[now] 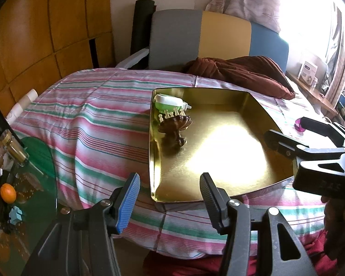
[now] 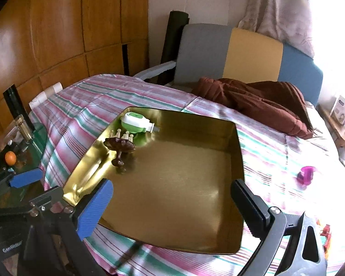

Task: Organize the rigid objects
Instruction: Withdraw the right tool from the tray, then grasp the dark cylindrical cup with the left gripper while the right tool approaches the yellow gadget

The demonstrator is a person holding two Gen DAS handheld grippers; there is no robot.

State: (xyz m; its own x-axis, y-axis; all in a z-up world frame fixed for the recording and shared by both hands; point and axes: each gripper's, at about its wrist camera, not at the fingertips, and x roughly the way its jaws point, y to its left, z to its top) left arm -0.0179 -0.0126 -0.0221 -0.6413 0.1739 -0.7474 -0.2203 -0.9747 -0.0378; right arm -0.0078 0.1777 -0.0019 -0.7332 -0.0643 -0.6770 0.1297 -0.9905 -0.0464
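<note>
My left gripper (image 1: 170, 197) hovers over the near edge of the gold tray (image 1: 218, 161), jaws partly apart, nothing between them. My right gripper (image 2: 172, 209) stands with jaws wide, nothing between the pads; the tray's floor shows through the gap. The tray lies on the striped bedspread (image 1: 92, 126).

Task items, seen from the right wrist: a green-and-white plug-in vaporizer (image 2: 136, 123) sits in the tray's far left corner, about 11 o'clock from my right gripper. Just nearer, a dark brown shell-shaped pedestal dish (image 2: 119, 148) stands upright, close to the vaporizer. Small cream pegs (image 2: 124, 135) show between the two; I cannot tell what they belong to.

A purple object (image 2: 307, 174) lies on the bedspread at 3 o'clock of the tray, well apart from it. A brown quilt (image 2: 260, 99) is bunched at 1 o'clock.
</note>
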